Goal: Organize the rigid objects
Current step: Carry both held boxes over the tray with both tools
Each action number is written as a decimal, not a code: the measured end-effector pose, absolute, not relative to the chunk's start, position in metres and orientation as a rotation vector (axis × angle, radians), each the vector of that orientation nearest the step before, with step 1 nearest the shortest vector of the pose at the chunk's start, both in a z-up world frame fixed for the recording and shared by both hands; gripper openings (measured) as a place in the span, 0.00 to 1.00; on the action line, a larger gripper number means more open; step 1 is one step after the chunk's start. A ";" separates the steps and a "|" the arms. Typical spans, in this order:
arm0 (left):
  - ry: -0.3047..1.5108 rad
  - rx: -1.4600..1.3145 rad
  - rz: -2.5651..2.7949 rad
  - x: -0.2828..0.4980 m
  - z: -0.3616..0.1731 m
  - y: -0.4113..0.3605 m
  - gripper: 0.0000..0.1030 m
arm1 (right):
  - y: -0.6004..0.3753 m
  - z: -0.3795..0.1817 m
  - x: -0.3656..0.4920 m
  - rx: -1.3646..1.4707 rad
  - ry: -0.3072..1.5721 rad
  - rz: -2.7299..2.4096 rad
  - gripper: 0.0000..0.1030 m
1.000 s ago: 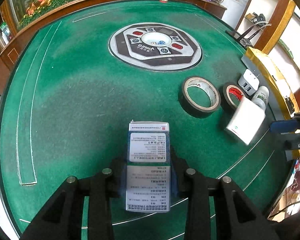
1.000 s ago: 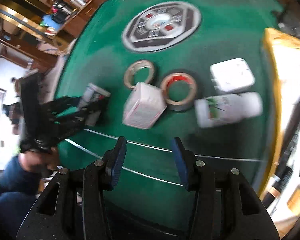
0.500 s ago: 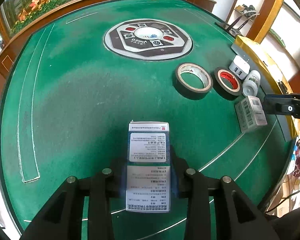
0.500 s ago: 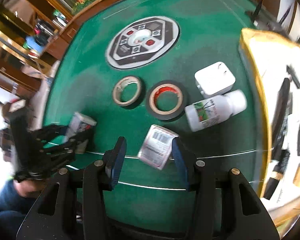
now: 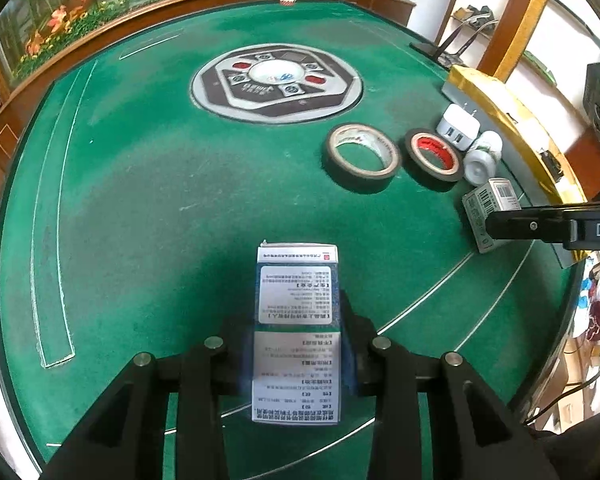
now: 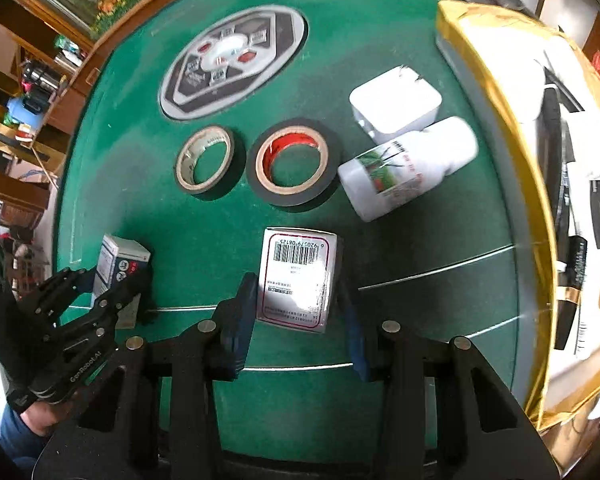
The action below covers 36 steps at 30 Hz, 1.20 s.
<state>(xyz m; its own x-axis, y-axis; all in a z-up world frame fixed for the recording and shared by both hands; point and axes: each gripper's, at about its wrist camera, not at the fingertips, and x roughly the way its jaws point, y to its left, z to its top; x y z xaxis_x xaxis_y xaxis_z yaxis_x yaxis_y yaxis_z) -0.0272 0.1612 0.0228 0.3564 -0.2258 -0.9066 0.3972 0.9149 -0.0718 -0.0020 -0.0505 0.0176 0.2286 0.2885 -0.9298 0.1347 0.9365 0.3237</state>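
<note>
The white carton [image 6: 298, 280] between the right gripper's [image 6: 296, 316] blue pads carries a barcode with the digits "6 920579 08125" printed upside down above it, inside a thin red border; the smaller lines below are too fine to read. That gripper points steeply down at the green felt table [image 6: 400, 320], its jaws have just been closing, and the carton lies between them with the left pad at its edge and a sliver of space at the right, so a firm grip cannot be told. The left gripper [image 5: 298, 354], also angled steeply down, is clamped on a blue and white medicine box [image 5: 298, 332] covered in dense Chinese print with bracketed headings, a small red square mark at its far end; in the right wrist view its black frame reads "GenRobot.AI" and a hand in a blue sleeve [image 6: 40, 416] holds it at the table's left edge. Past the carton lie two tape rolls flat on the felt, one with a beige core [image 6: 208, 160] and one with a red core [image 6: 294, 162], just beside each other. Right of them a white bottle [image 6: 408, 168] with a green and red label lies on its side, touching a white plug adapter [image 6: 396, 110]. A grey octagonal control panel [image 6: 232, 60] sits at the table's centre
</note>
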 end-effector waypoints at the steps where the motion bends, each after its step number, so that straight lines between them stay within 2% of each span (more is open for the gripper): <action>1: 1.134 0.170 -0.412 -0.027 0.025 0.159 0.33 | -0.054 0.020 -0.005 0.389 1.335 0.111 0.38; 14: 1.084 0.177 -0.566 -0.023 0.053 0.094 0.33 | -0.100 0.056 -0.041 0.484 1.204 0.122 0.38; 29: 1.031 0.229 -0.826 -0.028 0.088 -0.036 0.33 | -0.221 0.075 -0.088 0.617 1.107 -0.098 0.38; 36: 1.047 0.265 -0.962 -0.041 0.082 -0.104 0.34 | -0.259 0.068 -0.094 0.651 1.106 -0.164 0.39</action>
<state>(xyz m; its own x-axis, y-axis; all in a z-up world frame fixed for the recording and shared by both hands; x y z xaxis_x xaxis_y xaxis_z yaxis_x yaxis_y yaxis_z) -0.0408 -0.1043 0.0821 0.1533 -0.5439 -0.8250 0.7763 0.5829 -0.2400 -0.0939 -0.2587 0.0680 0.4572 0.1908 -0.8687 0.4346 0.8043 0.4054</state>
